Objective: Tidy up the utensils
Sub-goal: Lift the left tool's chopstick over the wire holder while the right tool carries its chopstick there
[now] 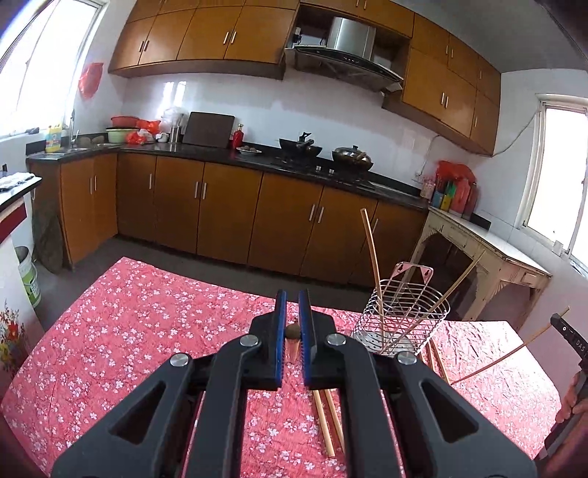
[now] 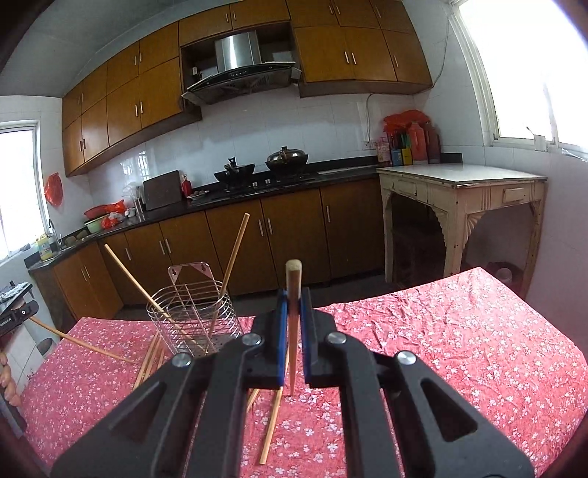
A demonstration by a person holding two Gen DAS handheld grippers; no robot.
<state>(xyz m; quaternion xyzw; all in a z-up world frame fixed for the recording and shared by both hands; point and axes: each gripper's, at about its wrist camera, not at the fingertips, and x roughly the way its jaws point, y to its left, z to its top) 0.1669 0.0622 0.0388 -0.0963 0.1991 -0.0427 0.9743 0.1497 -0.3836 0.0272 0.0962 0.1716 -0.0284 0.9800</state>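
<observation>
I hold one chopstick [image 2: 293,323] in my right gripper [image 2: 293,305], another [image 1: 292,340] in my left gripper [image 1: 293,305], fingers clamped. Wire holder [image 2: 193,319] stands far left on the table [image 2: 459,331]; I should tip each point-down over its rim.

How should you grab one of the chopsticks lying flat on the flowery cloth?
Probably pinch a loose chopstick near its middle, coming from above with the gripper's jaws across its thin width. It lies flat on the tablecloth, so only its top and sides are reachable.

Home kitchen, wooden cabinets [image 1: 205,33], range hood [image 2: 239,70], woks on stove [image 1: 301,147], sink [image 1: 79,149], tiled wall [image 2: 330,125]
</observation>
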